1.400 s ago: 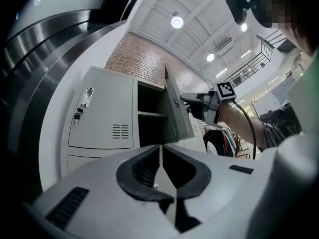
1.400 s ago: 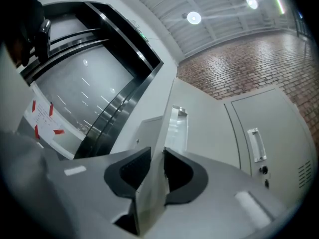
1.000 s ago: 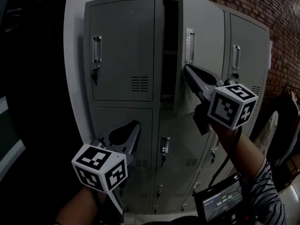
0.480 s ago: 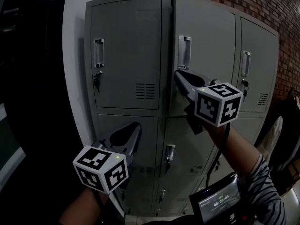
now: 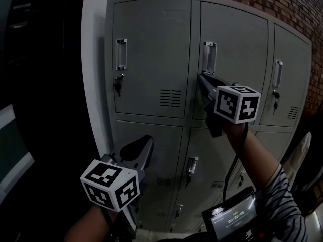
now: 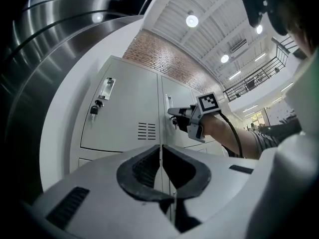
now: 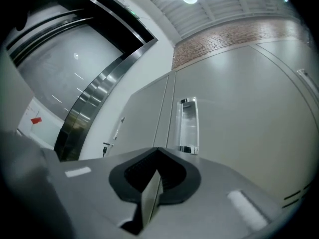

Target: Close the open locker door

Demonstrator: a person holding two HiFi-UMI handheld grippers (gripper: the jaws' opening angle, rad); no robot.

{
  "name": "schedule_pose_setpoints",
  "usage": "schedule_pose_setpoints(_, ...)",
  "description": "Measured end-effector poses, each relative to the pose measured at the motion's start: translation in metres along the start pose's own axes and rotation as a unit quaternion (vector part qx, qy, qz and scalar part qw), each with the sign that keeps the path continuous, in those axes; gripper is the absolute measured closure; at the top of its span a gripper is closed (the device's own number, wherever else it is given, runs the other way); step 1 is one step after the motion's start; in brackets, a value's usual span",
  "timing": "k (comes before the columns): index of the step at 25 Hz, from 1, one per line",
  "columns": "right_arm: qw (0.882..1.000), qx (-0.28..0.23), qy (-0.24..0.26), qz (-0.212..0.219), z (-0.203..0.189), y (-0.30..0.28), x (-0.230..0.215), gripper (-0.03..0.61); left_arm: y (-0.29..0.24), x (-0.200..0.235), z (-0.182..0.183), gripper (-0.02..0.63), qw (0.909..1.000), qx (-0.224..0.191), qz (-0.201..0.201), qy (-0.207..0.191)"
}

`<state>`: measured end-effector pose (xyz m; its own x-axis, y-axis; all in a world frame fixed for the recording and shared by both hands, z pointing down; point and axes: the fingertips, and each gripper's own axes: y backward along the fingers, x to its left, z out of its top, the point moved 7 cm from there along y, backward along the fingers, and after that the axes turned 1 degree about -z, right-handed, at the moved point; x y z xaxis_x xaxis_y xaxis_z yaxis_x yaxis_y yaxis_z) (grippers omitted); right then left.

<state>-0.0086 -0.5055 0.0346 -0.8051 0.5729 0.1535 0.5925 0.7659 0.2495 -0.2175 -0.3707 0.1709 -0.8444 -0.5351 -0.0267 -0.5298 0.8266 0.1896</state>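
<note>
Head view, lower left: left claw (image 5: 145,141) is held low before the lower lockers.
Left claw state: jaws are closed together, nothing between them.
Upper left: neighbouring door (image 5: 151,59) is seen shut.
Upper centre: locker door (image 5: 234,44) is seen flush with its neighbours.
Handle (image 5: 209,57): mounted upright at that door's left edge.
Right claw (image 5: 202,77): jaws are pressed together, empty, tip placed just below the handle.

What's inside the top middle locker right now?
Nothing inside shows: its door is fully shut, covering the interior. Only the handle and the shut right hand-held gripper just below it are visible.
</note>
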Motion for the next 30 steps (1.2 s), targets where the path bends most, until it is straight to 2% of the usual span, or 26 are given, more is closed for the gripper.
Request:
schedule_pose_setpoints(5, 1.000, -0.007, -0.008, 0.010, 0.000, -0.005, 0.001, 0.577, 0.010, 0.003, -0.006, 0.592, 0.9999, 0.002, 0.013, 0.006)
schedule_pose_setpoints(8, 0.999, -0.038, -0.018, 0.029, 0.006, 0.005, 0.006, 0.577, 0.013, 0.001, -0.010, 0.592, 0.9998, 0.003, 0.013, 0.013)
schedule_pose_setpoints(14, 0.994, -0.096, 0.010, 0.045, 0.026, 0.061, 0.018, 0.575, 0.008, -0.014, -0.021, 0.592, 0.9996, 0.012, -0.007, 0.025)
schedule_pose_setpoints(18, 0.993, -0.106, 0.018, 0.041, 0.019, 0.122, 0.027, 0.578, 0.014, -0.040, -0.026, 0.592, 0.9996, 0.004, -0.022, 0.019)
schedule_pose_setpoints(23, 0.994, -0.098, 0.020, 0.046, -0.013, 0.219, 0.044, 0.578, 0.031, -0.092, -0.044, 0.595, 0.9994, -0.006, -0.027, 0.020)
schedule_pose_setpoints(30, 0.997, -0.030, -0.071, 0.022, -0.077, 0.370, 0.052, 0.578, 0.088, -0.195, -0.080, 0.595, 0.9990, 0.009, 0.006, 0.043)
